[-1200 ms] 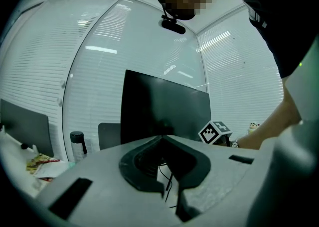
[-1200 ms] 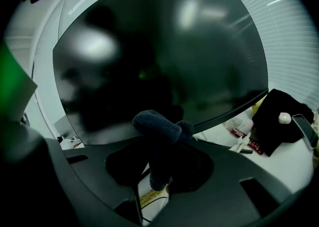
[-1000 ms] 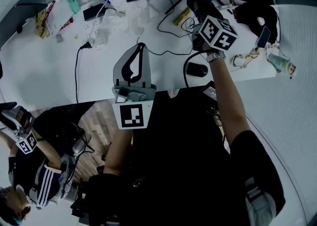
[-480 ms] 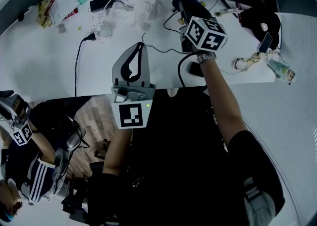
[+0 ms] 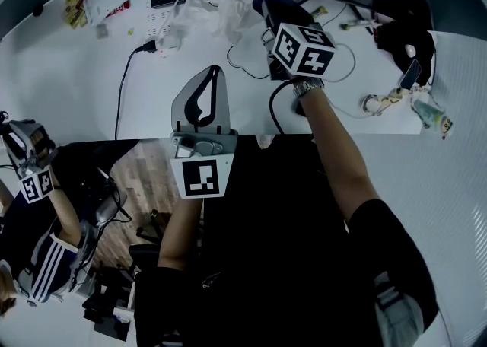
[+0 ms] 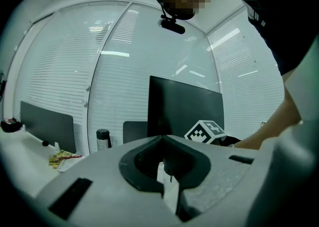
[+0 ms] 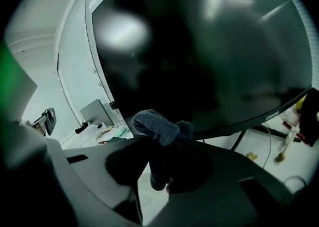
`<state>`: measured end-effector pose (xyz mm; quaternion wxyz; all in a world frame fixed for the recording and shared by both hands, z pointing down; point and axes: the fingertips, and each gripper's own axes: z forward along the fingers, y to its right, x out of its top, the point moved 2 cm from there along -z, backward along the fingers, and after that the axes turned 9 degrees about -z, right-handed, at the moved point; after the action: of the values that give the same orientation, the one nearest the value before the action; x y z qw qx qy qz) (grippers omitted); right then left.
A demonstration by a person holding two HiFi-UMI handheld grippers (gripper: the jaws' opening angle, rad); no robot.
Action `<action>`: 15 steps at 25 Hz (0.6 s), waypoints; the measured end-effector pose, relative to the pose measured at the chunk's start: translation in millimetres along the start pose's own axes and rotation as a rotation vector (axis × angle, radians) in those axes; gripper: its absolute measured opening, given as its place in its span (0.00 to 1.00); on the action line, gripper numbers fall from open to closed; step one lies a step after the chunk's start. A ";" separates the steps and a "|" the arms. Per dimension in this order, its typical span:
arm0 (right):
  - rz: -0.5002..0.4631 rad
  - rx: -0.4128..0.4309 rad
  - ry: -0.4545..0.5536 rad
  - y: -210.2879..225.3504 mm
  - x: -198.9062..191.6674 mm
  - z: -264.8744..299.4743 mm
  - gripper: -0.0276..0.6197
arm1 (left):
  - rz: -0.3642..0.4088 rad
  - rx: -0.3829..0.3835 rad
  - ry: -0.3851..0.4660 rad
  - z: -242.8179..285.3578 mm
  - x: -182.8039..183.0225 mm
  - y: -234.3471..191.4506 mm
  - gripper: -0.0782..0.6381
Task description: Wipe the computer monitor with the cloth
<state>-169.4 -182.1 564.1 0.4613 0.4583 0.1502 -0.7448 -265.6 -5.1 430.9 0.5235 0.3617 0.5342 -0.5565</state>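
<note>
White desk point(image 5: 68, 94), crowded along its far edge with cables and small things, carries the dark monitor point(image 7: 209, 47); blinds cover the walls behind it. My right gripper point(image 7: 165, 145) is raised toward the screen with its jaws pinching the grey cloth point(image 7: 154, 123). A folded wad of it stands out over the tips, in front of the lower left part of the panel and just above the bottom bezel. I cannot tell if the wad touches the screen. The left gripper point(image 5: 218, 71) hangs above the near desk edge, well apart from the monitor, with its jaws pressed together on nothing.

I judge the cloth to be soft, light and limp, so it would fold back if only a corner were held. The present hold near its middle, with a thick wad in front, seems right to me. The screen is probably fragile, so I would press lightly and let only fabric, never the hard tips, meet it.
</note>
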 end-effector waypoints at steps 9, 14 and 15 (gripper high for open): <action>-0.053 0.088 -0.011 -51.8 3.3 22.3 0.21 | -0.008 0.056 0.015 -16.1 -0.1 -21.2 0.12; -0.077 0.115 -0.019 -69.3 6.7 29.0 0.21 | -0.009 0.075 0.019 -21.5 0.4 -26.1 0.12; -0.079 0.116 -0.021 -71.0 7.6 29.3 0.21 | -0.010 0.078 0.021 -22.3 0.5 -26.8 0.12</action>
<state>-245.1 -167.6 559.4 0.4059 0.4702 0.1198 -0.7745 -295.1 13.4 432.5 0.5005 0.3848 0.5195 -0.5759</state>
